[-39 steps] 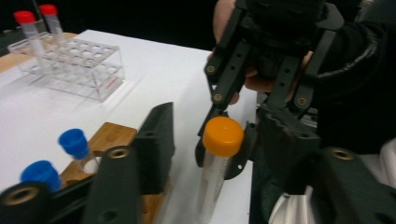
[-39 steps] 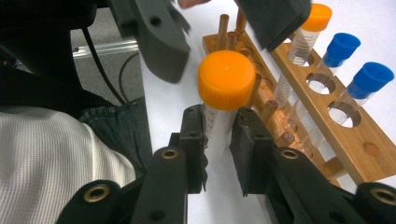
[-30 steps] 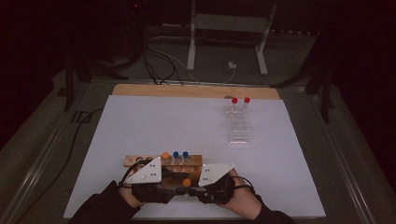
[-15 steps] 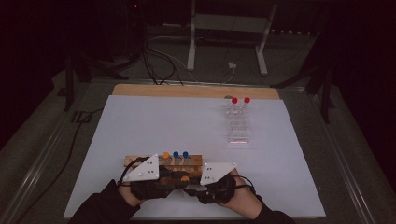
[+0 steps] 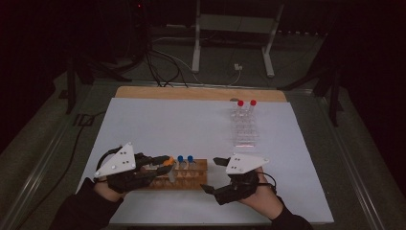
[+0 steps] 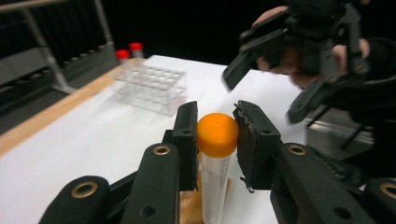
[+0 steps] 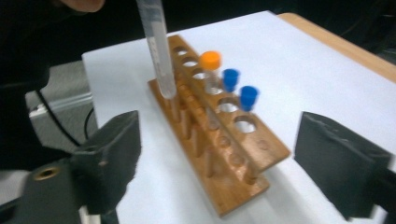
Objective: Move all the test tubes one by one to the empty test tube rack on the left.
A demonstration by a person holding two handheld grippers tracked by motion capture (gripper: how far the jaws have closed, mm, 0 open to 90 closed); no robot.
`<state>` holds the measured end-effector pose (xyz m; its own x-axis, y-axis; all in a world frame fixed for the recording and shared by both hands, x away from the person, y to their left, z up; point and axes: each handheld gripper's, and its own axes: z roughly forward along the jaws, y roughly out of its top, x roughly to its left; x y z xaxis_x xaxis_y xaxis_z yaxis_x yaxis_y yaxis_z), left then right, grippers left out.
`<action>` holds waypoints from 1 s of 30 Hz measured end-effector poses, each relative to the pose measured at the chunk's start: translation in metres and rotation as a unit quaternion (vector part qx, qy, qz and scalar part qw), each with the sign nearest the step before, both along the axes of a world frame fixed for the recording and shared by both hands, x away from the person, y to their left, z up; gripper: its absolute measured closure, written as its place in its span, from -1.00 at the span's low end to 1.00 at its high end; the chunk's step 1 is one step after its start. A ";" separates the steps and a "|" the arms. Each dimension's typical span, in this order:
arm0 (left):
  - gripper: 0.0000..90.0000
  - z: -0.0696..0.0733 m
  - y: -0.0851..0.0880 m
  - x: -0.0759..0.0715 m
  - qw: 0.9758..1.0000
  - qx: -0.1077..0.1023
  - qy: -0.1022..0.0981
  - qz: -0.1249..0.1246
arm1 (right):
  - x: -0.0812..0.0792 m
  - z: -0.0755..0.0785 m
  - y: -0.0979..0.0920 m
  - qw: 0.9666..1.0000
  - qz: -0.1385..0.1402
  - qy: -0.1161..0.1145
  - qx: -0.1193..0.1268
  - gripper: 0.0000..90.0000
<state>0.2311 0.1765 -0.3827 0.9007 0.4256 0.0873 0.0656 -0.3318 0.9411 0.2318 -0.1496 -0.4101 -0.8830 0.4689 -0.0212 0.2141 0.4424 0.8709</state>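
My left gripper (image 6: pixel 215 147) is shut on the orange cap of a clear tube (image 6: pixel 217 135) that hangs upright from its jaws. In the high view the left gripper (image 5: pixel 163 161) holds this tube (image 5: pixel 170 175) over the left end of a wooden rack (image 5: pixel 191 181). The tube's tip (image 7: pixel 167 88) is just above the rack (image 7: pixel 233 158). The rack holds an orange-capped tube (image 7: pixel 210 61) and two blue-capped tubes (image 7: pixel 230 75) (image 7: pixel 248 94). My right gripper (image 5: pixel 209 175) is at the rack's right end. Its jaws have just been opening and stand wide, with nothing gripped.
A clear plastic rack (image 5: pixel 244 128) with two red-capped tubes (image 5: pixel 240 103) stands at the back right of the white mat (image 5: pixel 158 124). A wooden strip (image 5: pixel 191 93) borders the mat's far edge. Metal stand legs and cables lie beyond it.
The two grippers were together at the rack's front around the orange-capped tube. The right jaws opened and drew back right. The left gripper moved left and up with the tube.
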 end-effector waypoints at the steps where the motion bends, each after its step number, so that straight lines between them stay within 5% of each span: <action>1: 0.60 0.002 0.003 0.001 1.000 -0.003 0.000 0.005 | 0.001 0.001 -0.002 1.000 -0.005 -0.001 0.003 -0.82; 5: 0.60 0.005 0.013 0.003 0.999 -0.007 -0.011 0.034 | 0.003 0.004 -0.008 1.000 -0.020 0.000 0.010 -1.00; 15: 0.60 -0.011 0.020 0.020 0.997 -0.002 -0.010 0.078 | 0.006 0.005 -0.016 0.999 -0.026 0.002 0.022 -1.00; 30: 0.60 -0.039 0.016 0.037 0.997 0.027 0.030 0.067 | 0.007 0.004 -0.018 1.000 -0.024 0.004 0.019 -1.00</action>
